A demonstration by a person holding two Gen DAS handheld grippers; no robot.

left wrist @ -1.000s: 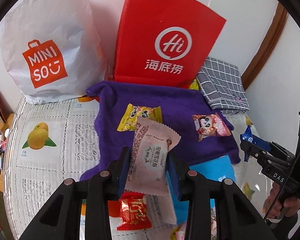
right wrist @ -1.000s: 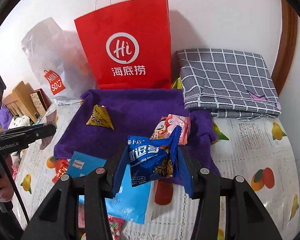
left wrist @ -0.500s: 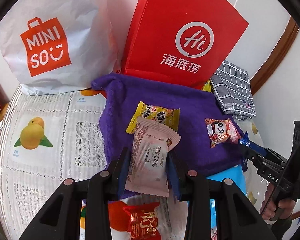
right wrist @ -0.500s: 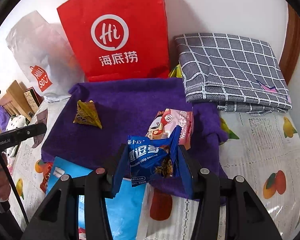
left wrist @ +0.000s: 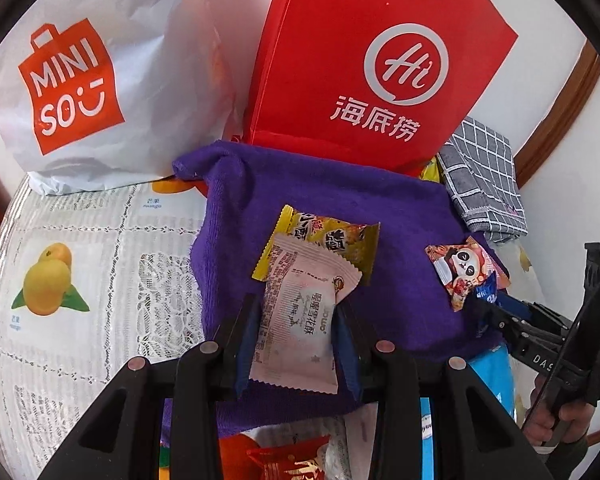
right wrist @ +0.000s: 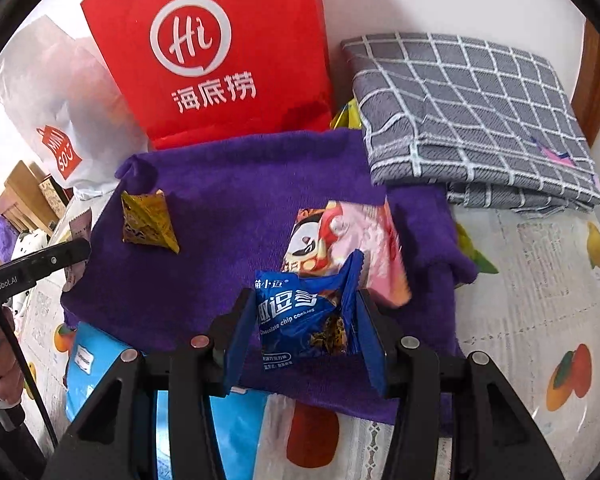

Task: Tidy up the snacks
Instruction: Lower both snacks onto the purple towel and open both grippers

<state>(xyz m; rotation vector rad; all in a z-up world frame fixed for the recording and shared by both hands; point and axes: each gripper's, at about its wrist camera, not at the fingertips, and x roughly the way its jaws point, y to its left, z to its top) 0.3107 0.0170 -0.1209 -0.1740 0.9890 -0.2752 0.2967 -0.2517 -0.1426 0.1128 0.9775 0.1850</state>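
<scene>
My left gripper (left wrist: 296, 344) is shut on a pale pink snack packet (left wrist: 300, 316), held just above the purple towel (left wrist: 388, 216). Behind the packet a yellow snack (left wrist: 340, 236) lies on the towel. To the right a pink panda-print snack (left wrist: 464, 268) lies near the towel's edge. My right gripper (right wrist: 306, 332) is shut on a blue chocolate chip cookie packet (right wrist: 304, 320), low over the towel (right wrist: 228, 200). The panda snack (right wrist: 348, 240) lies right behind it, and the yellow snack (right wrist: 148, 220) sits at the towel's left side.
A red paper bag (left wrist: 364, 64) and a white Miniso bag (left wrist: 92, 80) stand against the wall behind the towel. A folded grey checked cloth (right wrist: 468, 120) lies at the right. A light blue packet (right wrist: 100, 364) and a red snack (left wrist: 292, 460) lie on the fruit-print tablecloth (left wrist: 80, 280) in front.
Both grippers have sunk and moved forward over the purple towel with their packets still held. The bags and snacks now look closer and larger.
</scene>
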